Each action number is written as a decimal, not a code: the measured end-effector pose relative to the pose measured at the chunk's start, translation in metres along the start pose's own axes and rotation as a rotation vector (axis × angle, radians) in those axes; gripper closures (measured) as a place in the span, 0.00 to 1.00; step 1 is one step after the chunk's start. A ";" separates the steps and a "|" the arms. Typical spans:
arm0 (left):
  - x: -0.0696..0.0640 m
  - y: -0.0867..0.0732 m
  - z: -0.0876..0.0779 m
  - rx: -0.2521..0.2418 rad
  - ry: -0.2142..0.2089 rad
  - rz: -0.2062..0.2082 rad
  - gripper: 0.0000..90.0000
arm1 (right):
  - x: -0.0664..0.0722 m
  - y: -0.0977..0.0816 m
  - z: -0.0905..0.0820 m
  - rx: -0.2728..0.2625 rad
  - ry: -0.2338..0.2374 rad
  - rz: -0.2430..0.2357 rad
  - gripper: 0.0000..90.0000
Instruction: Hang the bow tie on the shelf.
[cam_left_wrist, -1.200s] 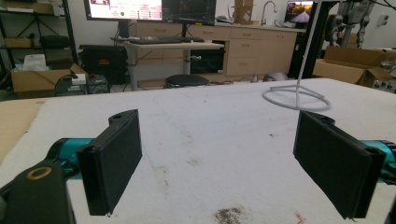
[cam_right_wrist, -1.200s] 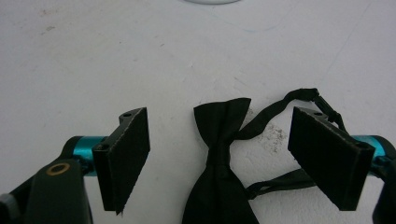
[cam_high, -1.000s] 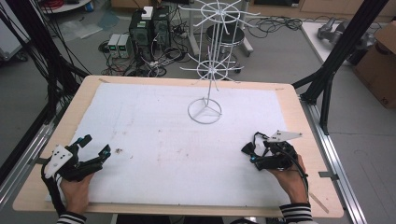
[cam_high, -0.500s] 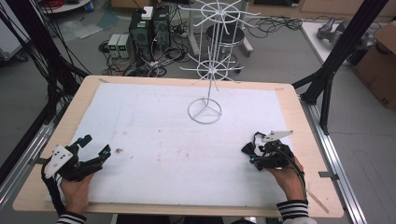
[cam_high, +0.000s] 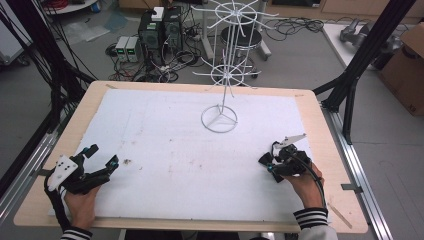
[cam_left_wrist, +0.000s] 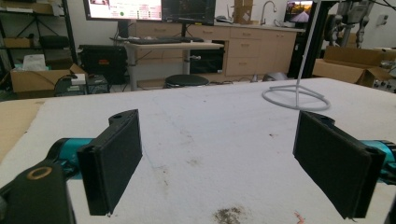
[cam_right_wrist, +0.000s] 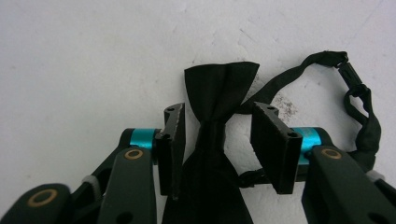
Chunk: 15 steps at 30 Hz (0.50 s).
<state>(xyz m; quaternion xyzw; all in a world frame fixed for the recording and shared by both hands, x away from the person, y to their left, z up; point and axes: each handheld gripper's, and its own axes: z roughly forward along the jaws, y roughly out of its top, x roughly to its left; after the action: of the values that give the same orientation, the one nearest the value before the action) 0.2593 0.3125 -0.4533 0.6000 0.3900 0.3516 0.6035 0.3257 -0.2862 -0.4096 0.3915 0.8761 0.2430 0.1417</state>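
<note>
A black bow tie (cam_right_wrist: 219, 116) lies flat on the white-covered desk (cam_high: 190, 150), its knot between the jaws of the right hand-held gripper (cam_right_wrist: 217, 135). Those jaws have just been closing, the left pad at the cloth, the right pad still apart. The left hand-held gripper (cam_left_wrist: 224, 158) stands wide open and empty, well apart

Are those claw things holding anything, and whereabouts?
Not yet. The right gripper has just been closing around a black bow tie at its knot, pads not pressing. The left gripper is open, holding nothing.

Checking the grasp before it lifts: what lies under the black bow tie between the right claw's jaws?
The bow tie lies flat on the white mat, its strap looping aside. The right claw straddles its knot, jaws just closing, not yet pressing. What is directly under the fabric is covered.
</note>
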 end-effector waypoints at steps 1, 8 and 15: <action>0.000 0.000 0.000 0.000 0.000 0.000 0.18 | 0.000 0.000 0.000 0.000 0.000 0.000 0.64; 0.000 0.000 0.000 -0.001 -0.001 -0.003 0.18 | 0.000 0.002 0.006 0.042 0.001 -0.011 0.67; 0.000 0.000 0.000 0.000 -0.001 -0.003 0.18 | 0.000 0.002 0.010 0.067 0.019 -0.013 0.69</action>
<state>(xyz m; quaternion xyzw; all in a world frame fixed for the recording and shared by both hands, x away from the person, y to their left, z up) 0.2595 0.3124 -0.4534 0.5995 0.3907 0.3505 0.6042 0.3313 -0.2823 -0.4169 0.3882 0.8876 0.2161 0.1218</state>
